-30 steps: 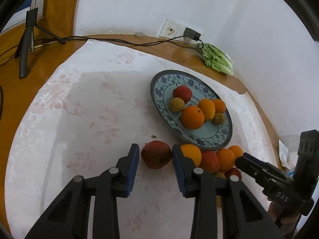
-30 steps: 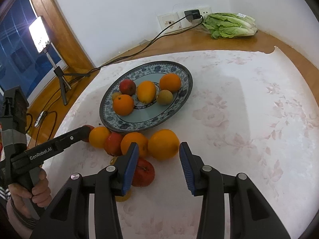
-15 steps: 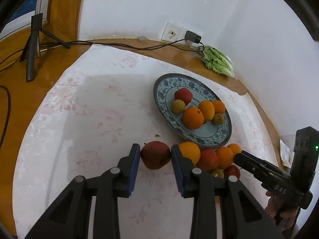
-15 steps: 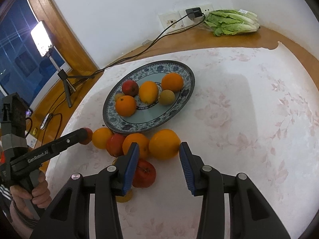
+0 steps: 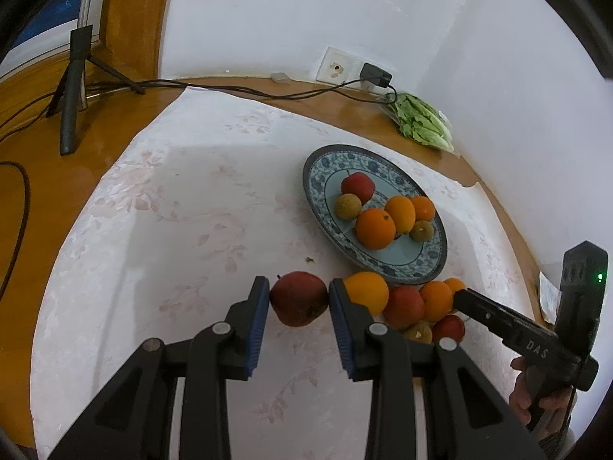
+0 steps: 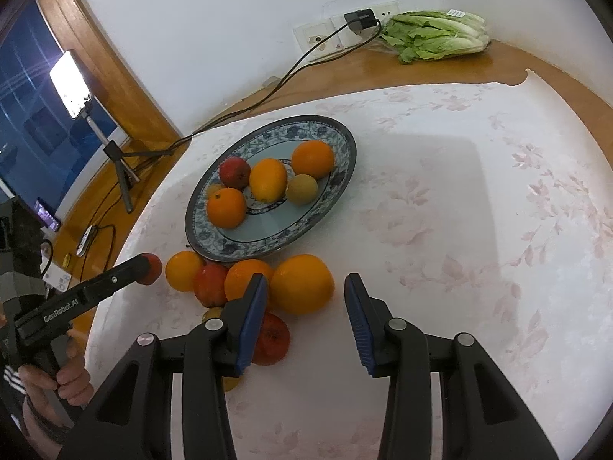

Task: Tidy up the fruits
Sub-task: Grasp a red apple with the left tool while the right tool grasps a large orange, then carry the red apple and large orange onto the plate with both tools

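On the floral tablecloth (image 5: 161, 237), just short of the blue-patterned plate (image 5: 318, 176), the left gripper (image 5: 297, 299) has its blue pads pressed to both sides of a dark red apple (image 5: 299, 297). Beside it, the right gripper (image 6: 304, 293) stands part-open around a big orange (image 6: 300, 283), right pad clearly apart from the fruit. A small yellowish fruit (image 6: 212, 312) hides mostly behind its left finger. The plate already carries six fruits.
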The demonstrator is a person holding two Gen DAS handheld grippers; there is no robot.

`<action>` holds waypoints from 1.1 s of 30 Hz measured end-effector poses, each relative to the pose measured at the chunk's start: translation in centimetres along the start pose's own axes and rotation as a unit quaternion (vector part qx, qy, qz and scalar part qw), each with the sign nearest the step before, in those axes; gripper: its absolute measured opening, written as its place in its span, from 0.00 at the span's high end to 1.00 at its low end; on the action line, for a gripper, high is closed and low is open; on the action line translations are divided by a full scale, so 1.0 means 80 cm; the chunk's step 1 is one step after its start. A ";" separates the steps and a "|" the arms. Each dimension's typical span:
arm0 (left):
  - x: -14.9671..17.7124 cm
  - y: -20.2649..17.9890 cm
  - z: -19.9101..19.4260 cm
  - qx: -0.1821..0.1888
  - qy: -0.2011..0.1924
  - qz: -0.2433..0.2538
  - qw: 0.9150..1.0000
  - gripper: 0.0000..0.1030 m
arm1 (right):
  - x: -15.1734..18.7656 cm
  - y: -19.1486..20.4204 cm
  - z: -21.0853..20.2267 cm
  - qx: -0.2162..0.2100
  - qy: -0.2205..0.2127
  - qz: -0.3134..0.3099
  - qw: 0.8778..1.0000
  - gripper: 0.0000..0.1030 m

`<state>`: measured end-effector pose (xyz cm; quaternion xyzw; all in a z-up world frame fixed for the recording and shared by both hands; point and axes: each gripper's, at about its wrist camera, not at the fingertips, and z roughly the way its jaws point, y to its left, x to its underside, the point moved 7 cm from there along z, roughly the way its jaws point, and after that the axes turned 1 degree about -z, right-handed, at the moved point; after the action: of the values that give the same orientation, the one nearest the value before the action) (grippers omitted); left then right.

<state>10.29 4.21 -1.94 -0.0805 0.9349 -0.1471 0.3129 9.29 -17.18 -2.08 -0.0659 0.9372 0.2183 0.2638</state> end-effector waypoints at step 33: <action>-0.004 -0.021 -0.007 -0.017 -0.002 0.019 1.000 0.68 | -0.013 -0.002 0.016 -0.058 0.003 -0.006 0.998 0.65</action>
<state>10.30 2.85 -0.77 -0.0684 0.9379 -0.1252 0.3163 10.83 -16.73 -2.60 -0.0875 0.9235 0.2704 0.2576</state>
